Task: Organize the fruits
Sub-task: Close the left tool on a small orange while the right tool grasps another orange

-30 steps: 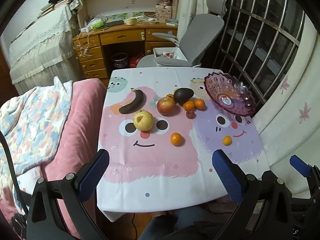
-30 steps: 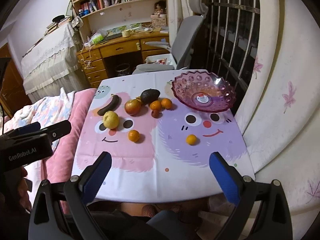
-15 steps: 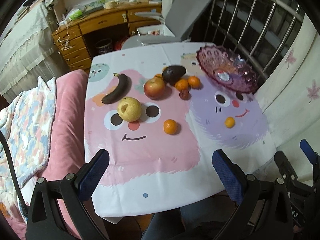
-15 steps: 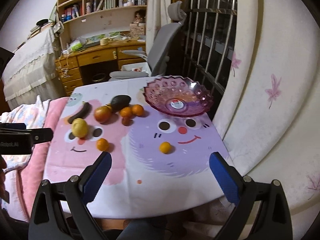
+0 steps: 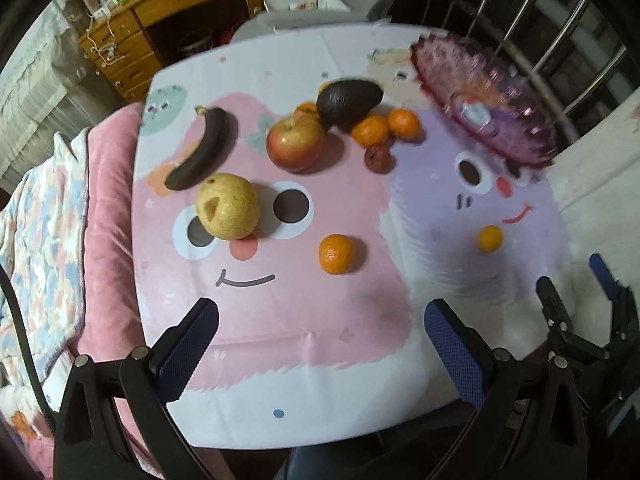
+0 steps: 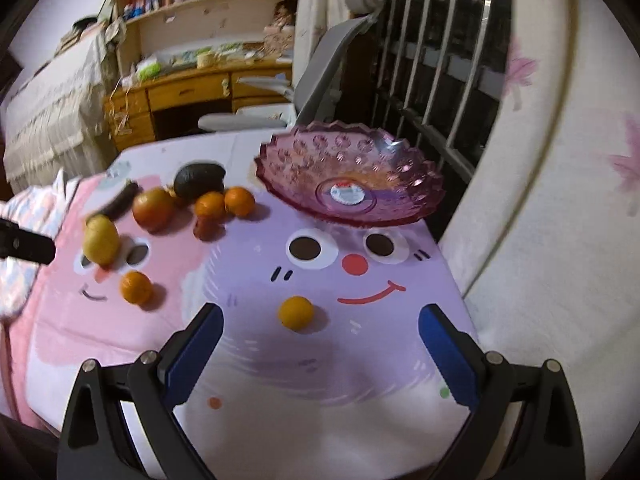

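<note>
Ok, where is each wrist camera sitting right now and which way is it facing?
Left wrist: above the table's near edge, looking down at the pear, apple and banana; the open left gripper frames the view, the right gripper at right.
Right wrist: low at the near edge, facing the glass bowl; open gripper in front.
Shared: small orange, bowl, fruit cluster.

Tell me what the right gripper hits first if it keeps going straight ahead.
Probably the small orange lying alone on the purple face, between the open right gripper's fingers and just ahead; beyond it stands the pink glass bowl. Depth is uncertain.
</note>
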The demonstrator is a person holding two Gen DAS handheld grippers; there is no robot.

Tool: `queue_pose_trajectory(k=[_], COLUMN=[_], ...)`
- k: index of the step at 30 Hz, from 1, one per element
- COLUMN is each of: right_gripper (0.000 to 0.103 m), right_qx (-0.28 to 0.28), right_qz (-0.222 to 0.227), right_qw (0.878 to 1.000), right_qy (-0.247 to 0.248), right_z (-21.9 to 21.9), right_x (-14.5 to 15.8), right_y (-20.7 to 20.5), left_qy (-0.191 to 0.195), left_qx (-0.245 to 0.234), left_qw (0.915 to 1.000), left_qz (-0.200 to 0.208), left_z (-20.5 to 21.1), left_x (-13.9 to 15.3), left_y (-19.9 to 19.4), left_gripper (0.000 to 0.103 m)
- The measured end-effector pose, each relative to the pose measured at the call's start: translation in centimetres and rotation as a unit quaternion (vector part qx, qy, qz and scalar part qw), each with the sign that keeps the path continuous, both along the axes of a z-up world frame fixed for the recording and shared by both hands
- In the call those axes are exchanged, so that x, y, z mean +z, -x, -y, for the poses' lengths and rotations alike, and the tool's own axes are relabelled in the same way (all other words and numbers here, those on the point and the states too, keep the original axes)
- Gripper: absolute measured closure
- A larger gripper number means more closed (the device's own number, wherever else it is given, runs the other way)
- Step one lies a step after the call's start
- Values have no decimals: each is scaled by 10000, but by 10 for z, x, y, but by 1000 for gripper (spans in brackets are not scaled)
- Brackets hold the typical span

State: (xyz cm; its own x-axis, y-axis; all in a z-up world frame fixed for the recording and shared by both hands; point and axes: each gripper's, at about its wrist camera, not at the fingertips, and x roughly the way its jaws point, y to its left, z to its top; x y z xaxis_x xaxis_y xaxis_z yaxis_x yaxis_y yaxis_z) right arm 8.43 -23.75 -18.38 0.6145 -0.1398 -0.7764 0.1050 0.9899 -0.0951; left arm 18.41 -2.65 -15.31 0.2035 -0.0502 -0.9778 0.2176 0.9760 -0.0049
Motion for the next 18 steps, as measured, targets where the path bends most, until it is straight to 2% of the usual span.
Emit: queue_pose_trajectory(k=[4,8,12,15,18], right_gripper=[4,4,4,5,14], right_qx=[344,622,863,968,1088], right_qz=[-254,-442,-687,-830,-993], right_qw=[9991,9971,9939,9918,9890], right_qy=[36,53,43,-7,-102], right_z=[-1,-3,-3,-2,-1], right_x=[-20,-36,-52,-61,-70], right_y=[-13,-23,-36,-43,-50], left_qy=[-188,-138,-222,-144,-181], left_qx=[-13,-19,-31,44,154], left_qw=[9994,9988,9991,9992,9992], left_qz=[-303,-463,-368,-366,-336], left_z=[10,18,25,26,23], left_x=[-37,-68,-94,-104,-112], left_y=[-18,-31,-38,-44,-48], left_gripper=[1,1,1,1,7])
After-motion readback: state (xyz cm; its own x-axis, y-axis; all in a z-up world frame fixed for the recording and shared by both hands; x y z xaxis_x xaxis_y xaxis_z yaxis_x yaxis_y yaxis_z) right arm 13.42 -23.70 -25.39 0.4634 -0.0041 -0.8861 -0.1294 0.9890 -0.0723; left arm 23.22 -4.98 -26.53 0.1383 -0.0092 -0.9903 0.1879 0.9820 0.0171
